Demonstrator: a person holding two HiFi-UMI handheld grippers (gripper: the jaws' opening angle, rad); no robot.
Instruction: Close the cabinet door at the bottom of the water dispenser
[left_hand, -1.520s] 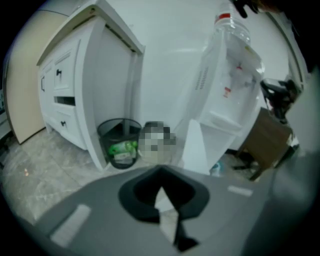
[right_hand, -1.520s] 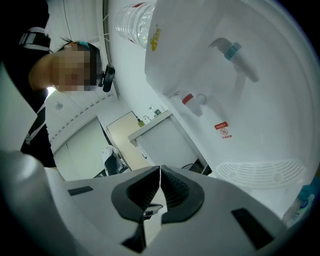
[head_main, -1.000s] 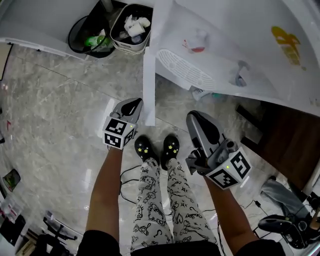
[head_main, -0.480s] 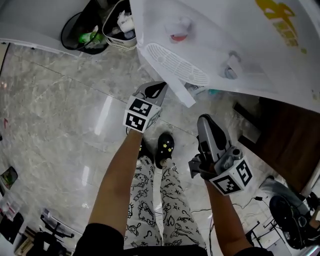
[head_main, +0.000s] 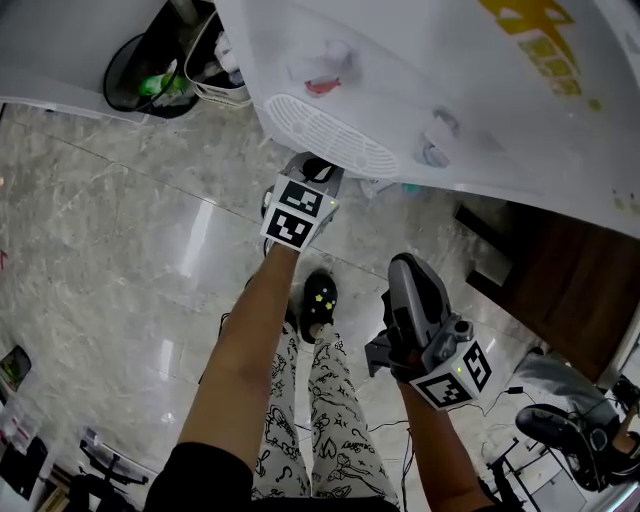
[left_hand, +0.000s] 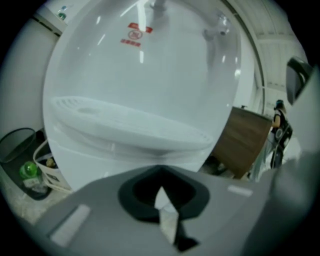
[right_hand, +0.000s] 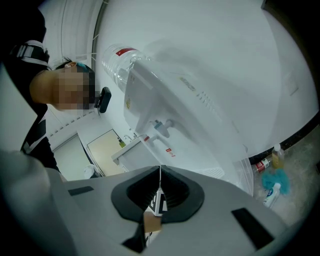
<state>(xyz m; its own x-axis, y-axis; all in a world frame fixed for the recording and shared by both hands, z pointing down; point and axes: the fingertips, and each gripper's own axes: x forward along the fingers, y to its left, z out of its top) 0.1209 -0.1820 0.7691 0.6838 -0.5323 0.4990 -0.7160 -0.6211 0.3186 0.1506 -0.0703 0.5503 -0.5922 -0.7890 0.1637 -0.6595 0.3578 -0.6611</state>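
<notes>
The white water dispenser (head_main: 420, 70) fills the top of the head view, its ribbed drip tray (head_main: 330, 137) jutting out. My left gripper (head_main: 318, 170) is shut and reaches under that tray, its tip against the dispenser's lower front; the cabinet door itself is hidden beneath the tray there. In the left gripper view the left gripper (left_hand: 161, 172) sits close to the white panel (left_hand: 85, 165) below the drip tray (left_hand: 130, 125). My right gripper (head_main: 408, 262) hangs back, shut and holding nothing, and the right gripper (right_hand: 160, 170) faces the dispenser (right_hand: 190, 90) from the side.
A black bin (head_main: 150, 75) and a white basket (head_main: 215, 65) stand left of the dispenser. A dark wooden cabinet (head_main: 560, 270) is on its right. Bottles (right_hand: 272, 180) lie on the floor by the dispenser. My feet (head_main: 318, 300) stand just behind the left gripper on marble floor.
The cabinet door, standing open a second ago, has swung in toward the dispenser and out of sight under the tray. My left gripper moved forward with it; the right gripper barely moved.
</notes>
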